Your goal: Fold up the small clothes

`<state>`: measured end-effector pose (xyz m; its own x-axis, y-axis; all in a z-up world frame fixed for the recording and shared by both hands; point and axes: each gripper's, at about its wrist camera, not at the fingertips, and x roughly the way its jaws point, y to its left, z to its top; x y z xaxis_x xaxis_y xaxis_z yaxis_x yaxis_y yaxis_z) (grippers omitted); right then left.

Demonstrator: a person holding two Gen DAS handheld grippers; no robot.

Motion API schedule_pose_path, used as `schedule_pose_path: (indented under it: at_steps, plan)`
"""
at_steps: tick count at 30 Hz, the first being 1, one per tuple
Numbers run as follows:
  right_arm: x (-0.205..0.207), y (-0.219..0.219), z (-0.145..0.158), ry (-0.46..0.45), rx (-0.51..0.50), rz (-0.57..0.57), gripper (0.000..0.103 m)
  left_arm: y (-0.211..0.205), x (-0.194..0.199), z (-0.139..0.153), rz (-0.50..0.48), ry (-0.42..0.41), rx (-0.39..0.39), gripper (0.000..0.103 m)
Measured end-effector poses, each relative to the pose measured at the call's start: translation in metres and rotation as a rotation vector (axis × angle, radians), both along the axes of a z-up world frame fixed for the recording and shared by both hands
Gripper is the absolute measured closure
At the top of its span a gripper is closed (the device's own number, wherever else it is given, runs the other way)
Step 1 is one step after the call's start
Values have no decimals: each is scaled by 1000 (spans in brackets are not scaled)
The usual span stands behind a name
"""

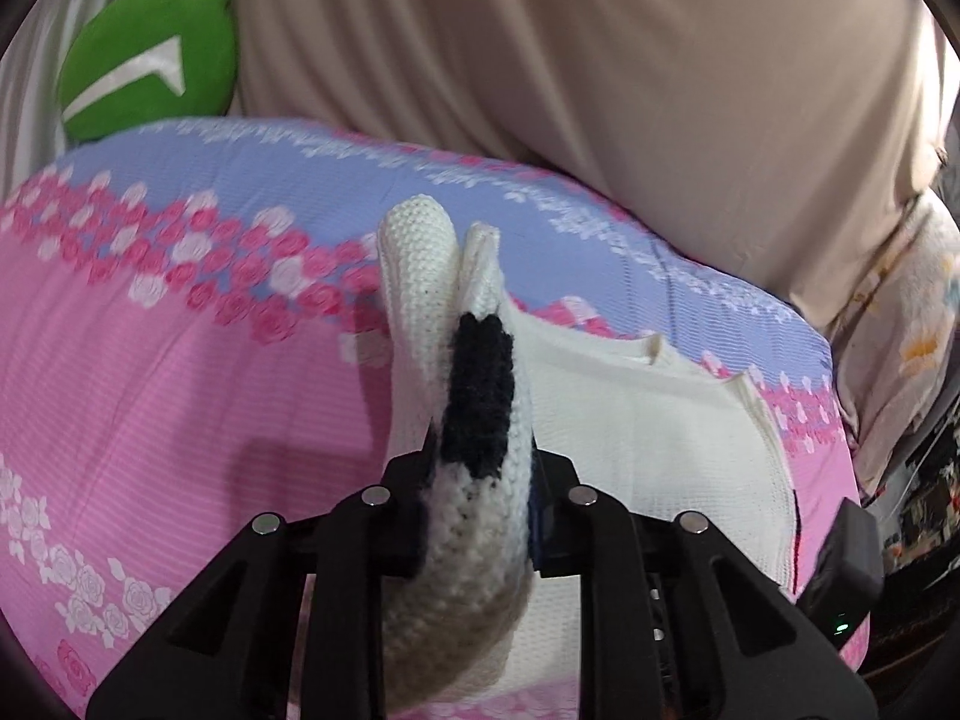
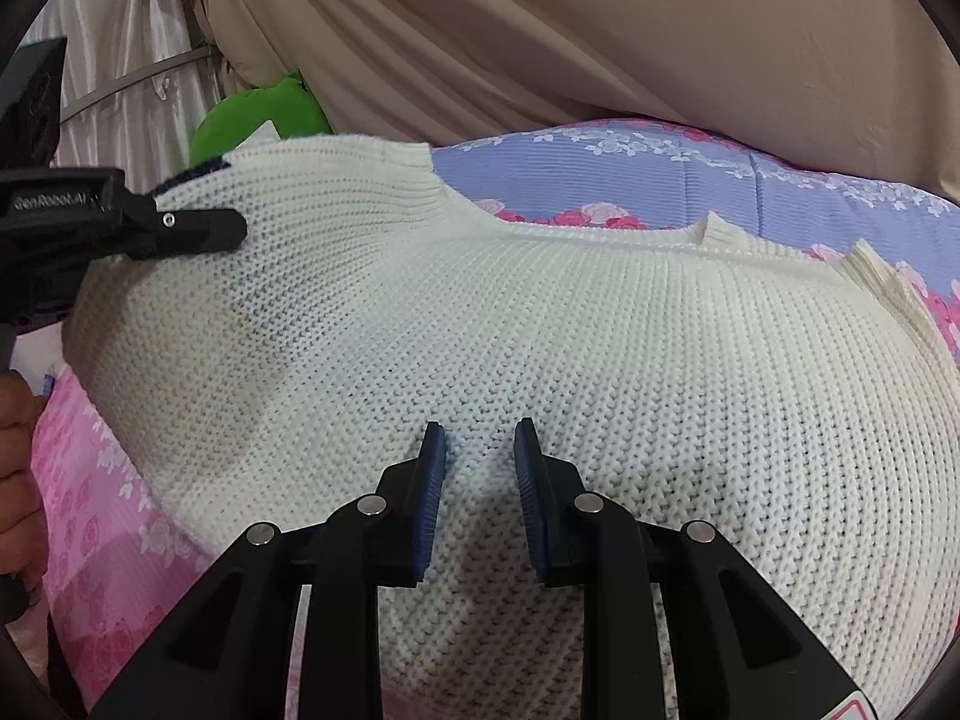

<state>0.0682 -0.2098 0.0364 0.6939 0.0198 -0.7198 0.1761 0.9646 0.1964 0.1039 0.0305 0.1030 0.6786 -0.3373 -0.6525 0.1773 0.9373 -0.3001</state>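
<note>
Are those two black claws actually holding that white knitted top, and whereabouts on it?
The left gripper pinches a raised fold at the white sweater's side edge. The right gripper rests on its middle; a pinch of knit there cannot be told.

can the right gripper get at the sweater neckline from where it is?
Probably yes. The right gripper sits on the sweater mid-body, and the neckline lies ahead with only flat knit between. The left gripper holds the far left side, clear of that path.

We see a chunky matt knit sweater (image 2: pixel 540 330), smooth printed cotton bedsheet (image 1: pixel 150 360), matt black plastic grippers (image 2: pixel 477 462) with shiny metal pins, glossy satin curtain upper left.
</note>
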Motion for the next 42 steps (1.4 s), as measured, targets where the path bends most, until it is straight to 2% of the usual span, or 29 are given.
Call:
schedule_pose_path:
  at_steps: [3, 7, 12, 15, 17, 20, 21, 24, 26, 28, 30, 32, 33, 35, 38, 42]
  plan:
    - [-11, -5, 7, -9, 35, -19, 79, -27, -5, 13, -52, -29, 18, 82]
    - [-43, -28, 24, -53, 108, -79, 65, -74, -14, 26, -146, -72, 35, 83]
    - [-102, -74, 26, -61, 123, -226, 64, -147, -23, 30, -285, -100, 67, 83]
    - [-141, -101, 25, -64, 126, -329, 63, -194, -20, 15, -362, -60, 92, 83]
    - [-165, -117, 25, -67, 136, -391, 63, -223, -15, -7, -395, -16, 125, 83]
    - [-188, -133, 22, -63, 141, -452, 63, -252, -9, -40, -413, 40, 183, 82]
    - [-194, -138, 20, -64, 147, -468, 63, -257, -10, -46, -411, 35, 197, 82]
    - [-202, -152, 18, -75, 184, -485, 62, -261, -16, -47, -398, -3, 242, 81]
    - [-204, -157, 20, -93, 210, -481, 62, -254, -13, -43, -397, 20, 211, 75]
    - [-203, -158, 26, -111, 209, -464, 62, -238, -15, -30, -394, 24, 133, 72]
    - [-195, -156, 37, -133, 205, -422, 61, -214, -26, -10, -386, -23, 78, 60]
    - [-184, -158, 46, -162, 246, -361, 53, -187, -40, 9, -351, -89, 67, 29]
    - [-176, -159, 49, -174, 276, -330, 52, -175, -45, 15, -337, -108, 65, 25]
    - [-159, -160, 52, -176, 321, -276, 45, -150, -53, 20, -319, -117, 69, 21]
    - [-127, -160, 53, -133, 328, -245, 37, -125, -61, 11, -311, -71, 82, 20]
    - [-87, -156, 43, -45, 323, -206, 37, -111, -73, -12, -348, -11, 103, 19]
